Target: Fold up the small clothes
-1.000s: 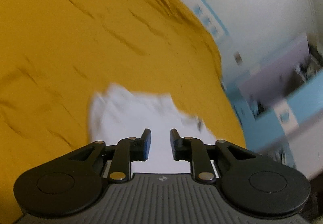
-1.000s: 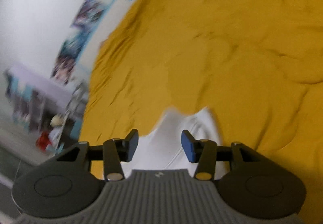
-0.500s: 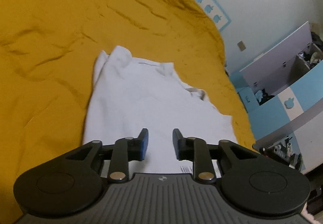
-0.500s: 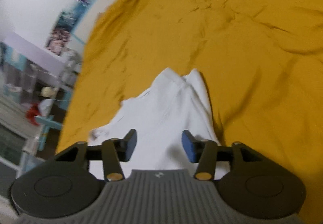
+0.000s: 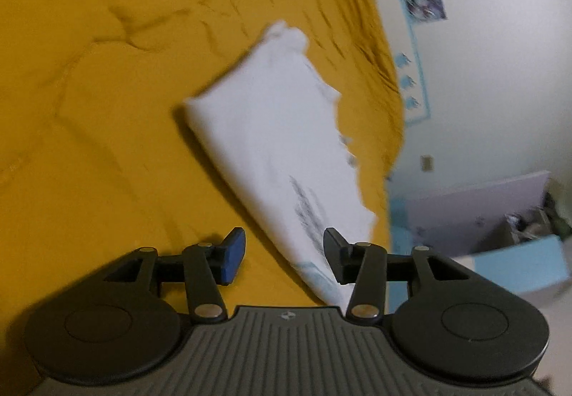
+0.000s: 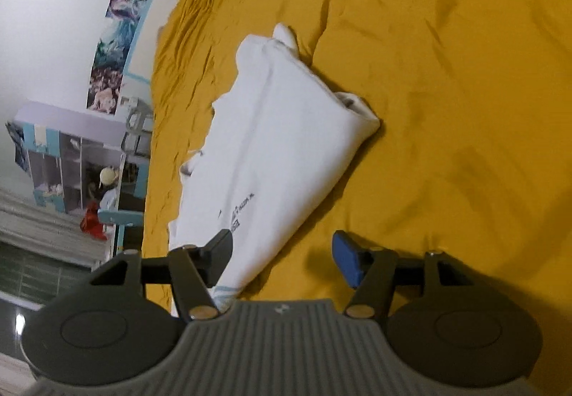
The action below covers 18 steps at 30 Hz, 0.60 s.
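- left gripper (image 5: 284, 255): jaws wide apart, nothing between the pads, hanging over the near end of the cloth; blue pad on the left finger sits over bare sheet, right finger is over the garment's near corner.
- right gripper (image 6: 282, 256): jaws spread wide too, gripping nothing; its left finger overlaps the garment's near end, right blue-padded finger is over yellow sheet only.
- white garment (image 6: 271, 145) (image 5: 282, 153): lies on the bed, folded into a long narrow shape, narrow end toward the grippers, running away at a slant. Small dark print and a pale blue band near the close end. Far end bunched, one rolled fold sticking out on the right side in the right wrist view. Left wrist view is blurred, so edges unclear there.
- yellow bedsheet (image 6: 447, 81) (image 5: 89, 110): wrinkled, all around the garment.
- wall posters (image 6: 118, 35): strip on the white wall beyond the bed edge.
- shelf unit (image 6: 75, 160): lilac and blue, cluttered, beside the bed; contents too small to tell.
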Each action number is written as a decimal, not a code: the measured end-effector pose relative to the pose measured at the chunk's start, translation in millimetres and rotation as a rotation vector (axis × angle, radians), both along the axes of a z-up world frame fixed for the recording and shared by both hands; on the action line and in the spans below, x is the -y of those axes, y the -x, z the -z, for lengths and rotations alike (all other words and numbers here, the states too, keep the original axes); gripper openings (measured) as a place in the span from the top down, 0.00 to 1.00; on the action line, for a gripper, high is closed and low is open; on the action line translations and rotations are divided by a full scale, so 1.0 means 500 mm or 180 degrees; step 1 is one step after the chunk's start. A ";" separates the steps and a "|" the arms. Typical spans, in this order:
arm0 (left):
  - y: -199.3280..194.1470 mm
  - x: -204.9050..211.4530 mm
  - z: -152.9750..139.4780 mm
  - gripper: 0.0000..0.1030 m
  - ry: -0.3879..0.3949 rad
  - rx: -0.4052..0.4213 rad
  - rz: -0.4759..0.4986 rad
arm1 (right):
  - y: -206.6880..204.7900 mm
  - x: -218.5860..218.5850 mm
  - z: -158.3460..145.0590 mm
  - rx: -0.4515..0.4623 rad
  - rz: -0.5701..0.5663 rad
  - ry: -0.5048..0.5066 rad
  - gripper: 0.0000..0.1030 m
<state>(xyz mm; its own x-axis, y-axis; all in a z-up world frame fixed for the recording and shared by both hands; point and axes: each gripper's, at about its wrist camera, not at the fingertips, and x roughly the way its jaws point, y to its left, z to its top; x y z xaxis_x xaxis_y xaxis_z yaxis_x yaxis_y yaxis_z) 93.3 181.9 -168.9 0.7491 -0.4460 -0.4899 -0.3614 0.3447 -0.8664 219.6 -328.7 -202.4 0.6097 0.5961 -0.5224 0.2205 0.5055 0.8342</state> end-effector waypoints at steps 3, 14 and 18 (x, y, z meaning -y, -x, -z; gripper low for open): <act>-0.028 -0.007 0.020 0.47 -0.0121 -0.0089 -0.0211 | -0.011 -0.004 0.008 -0.0057 0.0089 0.0000 0.42; -0.111 -0.021 0.080 0.49 0.0059 -0.0080 -0.0666 | -0.086 -0.022 0.062 -0.0039 0.0601 -0.0092 0.42; -0.111 -0.019 0.101 0.85 0.0237 0.0078 -0.0703 | -0.115 -0.030 0.066 -0.0105 0.0613 -0.0043 0.78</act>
